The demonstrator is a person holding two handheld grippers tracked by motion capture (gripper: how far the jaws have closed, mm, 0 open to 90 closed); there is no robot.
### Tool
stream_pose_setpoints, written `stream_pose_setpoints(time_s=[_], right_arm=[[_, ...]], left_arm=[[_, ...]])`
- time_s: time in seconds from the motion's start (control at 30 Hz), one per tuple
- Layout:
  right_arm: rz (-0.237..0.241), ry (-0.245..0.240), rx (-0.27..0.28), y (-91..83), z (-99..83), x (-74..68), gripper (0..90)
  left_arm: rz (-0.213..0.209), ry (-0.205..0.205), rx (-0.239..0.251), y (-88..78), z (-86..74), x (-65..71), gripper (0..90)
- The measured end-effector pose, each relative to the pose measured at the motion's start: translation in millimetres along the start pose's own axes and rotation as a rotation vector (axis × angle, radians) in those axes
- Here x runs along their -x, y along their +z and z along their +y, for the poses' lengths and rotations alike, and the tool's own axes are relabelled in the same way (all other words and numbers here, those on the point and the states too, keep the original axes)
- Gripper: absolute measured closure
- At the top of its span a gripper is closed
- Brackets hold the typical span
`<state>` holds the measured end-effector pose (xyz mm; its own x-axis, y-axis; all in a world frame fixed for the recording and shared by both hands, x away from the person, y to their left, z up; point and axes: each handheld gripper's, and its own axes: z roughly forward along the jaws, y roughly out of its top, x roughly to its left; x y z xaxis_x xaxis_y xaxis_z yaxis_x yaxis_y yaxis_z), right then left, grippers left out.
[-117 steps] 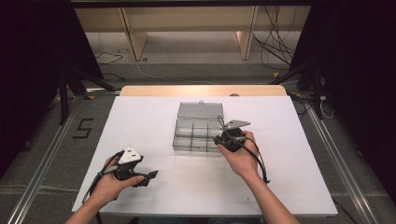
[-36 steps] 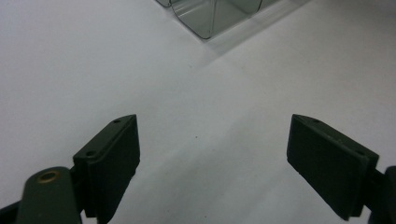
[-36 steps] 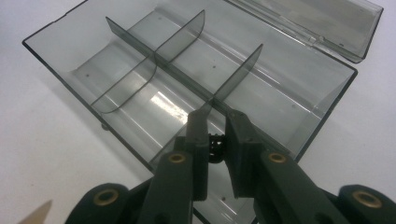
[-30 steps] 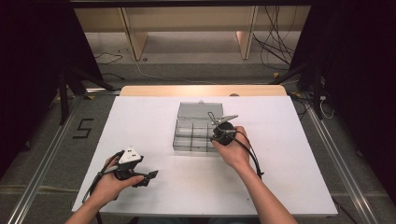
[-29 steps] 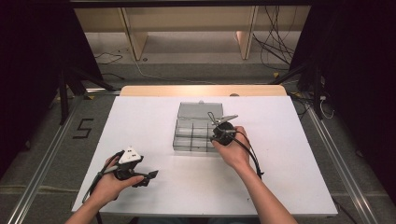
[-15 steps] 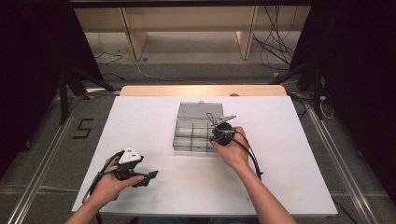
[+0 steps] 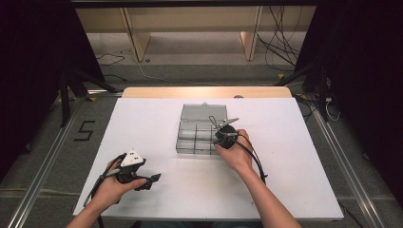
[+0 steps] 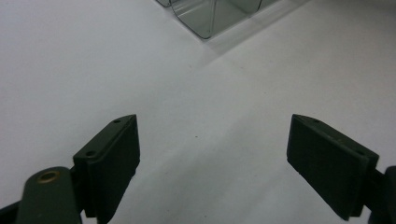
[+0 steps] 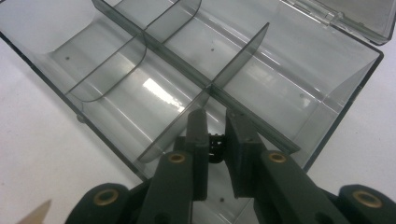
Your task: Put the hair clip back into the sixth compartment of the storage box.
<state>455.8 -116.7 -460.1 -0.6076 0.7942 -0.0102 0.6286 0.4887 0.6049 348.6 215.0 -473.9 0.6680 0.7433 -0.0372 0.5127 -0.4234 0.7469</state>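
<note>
One small dark part (image 9: pixel 215 148) pinched by right gripper (image 9: pixel 217 140) over the divided box (image 7: pixel 202 130); left gripper (image 8: pixel 212 158) spread, idle. Risk: wrong compartment.

My counter (image 7: pixel 157 128) is a white sheet with a bare wooden strip showing along its far edge, filling the middle of the frame. Just above centre, a clear grey compartment box (image 7: pixel 197 135) lies on it, lid open and lying flat toward the far edge.
</note>
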Motion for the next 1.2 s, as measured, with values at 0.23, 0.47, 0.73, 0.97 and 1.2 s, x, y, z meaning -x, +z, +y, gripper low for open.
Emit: stream_pose_setpoints(time_s=[0.23, 0.47, 0.73, 0.97, 1.2], right_arm=[[-0.006, 0.000, -0.015, 2.7, -1.0, 0.1, 80.8], [-0.007, -0.003, -0.027, 4.3, -1.2, -0.2, 80.7], [-0.007, -0.006, -0.034, 5.5, -1.6, 0.2, 79.9], [-0.010, 0.002, -0.034, 4.6, -1.6, 1.0, 78.5], [-0.009, 0.005, -0.019, 0.4, -0.9, 1.4, 76.4]], left_arm=[[0.000, 0.001, 0.000, 0.1, 0.0, 0.0, 16.8], [-0.001, 0.001, 0.000, 0.2, -0.2, 0.1, 16.8], [-0.001, 0.002, 0.000, 0.2, -0.1, 0.1, 16.8], [-0.002, 0.002, 0.000, 0.2, 0.1, 0.2, 16.8], [0.000, -0.002, 0.001, -0.2, -0.1, 0.2, 16.8]])
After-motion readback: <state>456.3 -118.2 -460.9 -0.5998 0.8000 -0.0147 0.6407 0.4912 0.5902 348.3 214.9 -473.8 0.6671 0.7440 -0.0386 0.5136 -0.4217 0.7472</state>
